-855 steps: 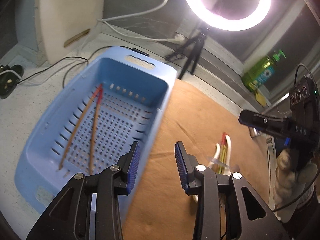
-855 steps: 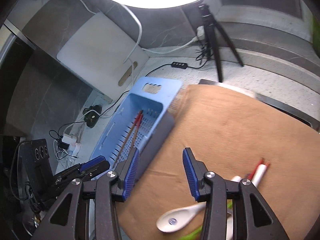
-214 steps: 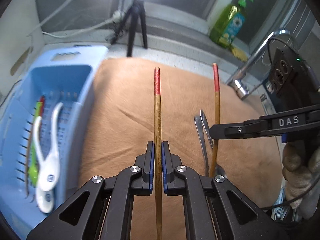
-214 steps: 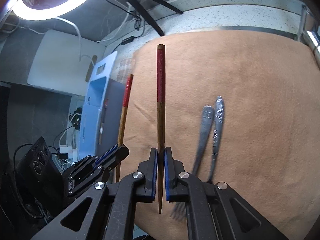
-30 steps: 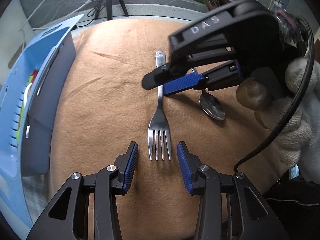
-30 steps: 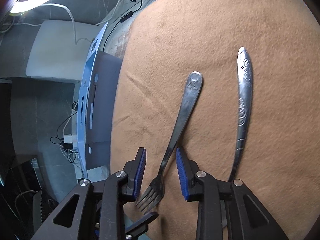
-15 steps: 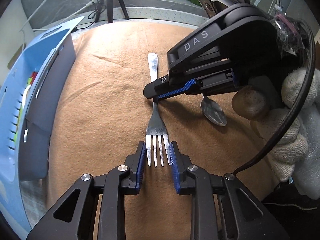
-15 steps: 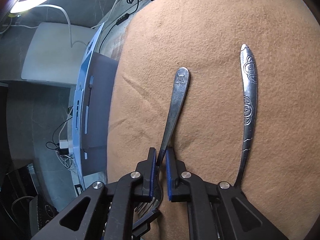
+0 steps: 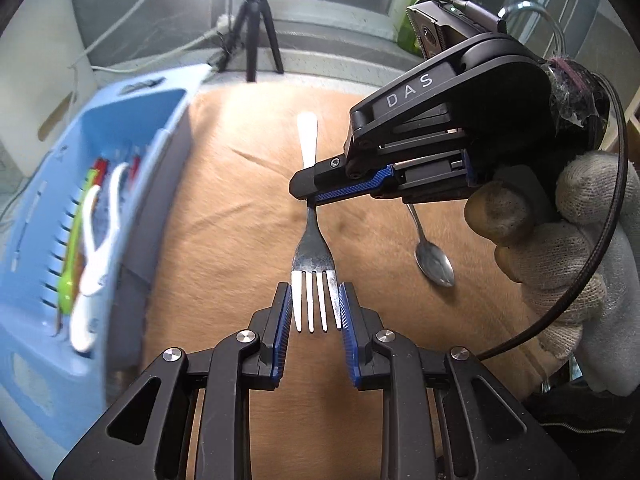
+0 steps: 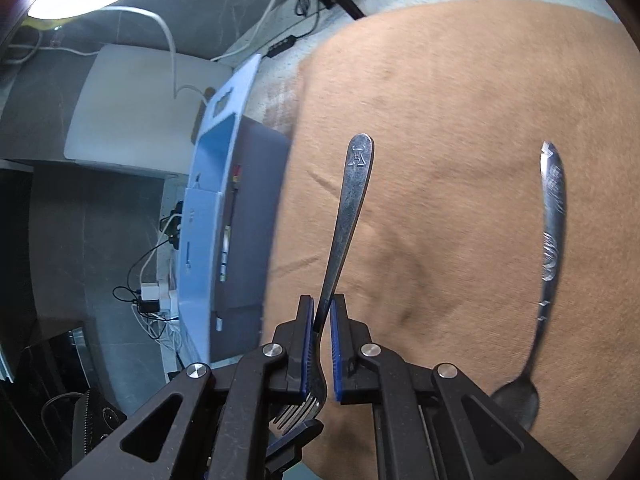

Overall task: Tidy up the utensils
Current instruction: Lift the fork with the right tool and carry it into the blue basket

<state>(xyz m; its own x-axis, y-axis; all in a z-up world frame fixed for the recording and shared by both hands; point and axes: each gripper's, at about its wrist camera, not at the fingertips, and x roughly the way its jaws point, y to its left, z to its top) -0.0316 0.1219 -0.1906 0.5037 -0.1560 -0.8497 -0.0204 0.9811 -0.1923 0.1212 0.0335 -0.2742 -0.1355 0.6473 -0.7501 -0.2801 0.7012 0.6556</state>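
Shiny steel fork (image 9: 314, 240) gripped at both ends, left gripper (image 9: 316, 312) clenched across its tines, right gripper (image 10: 319, 344) clamping its neck, probably steadying transfer toward the perforated blue plastic basket (image 9: 36, 368) at nine o'clock.

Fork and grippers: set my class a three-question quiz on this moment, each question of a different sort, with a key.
1. True or false: only one gripper grips the fork.
2. Where does the left gripper clamp the fork? A) handle end B) tines C) nowhere
3. Fill in: the metal spoon lies on the brown ____.

Key:
1. False. The right gripper is shut on the fork's neck and the left one on its tines.
2. B
3. Cloth. The spoon lies outside the blue basket.
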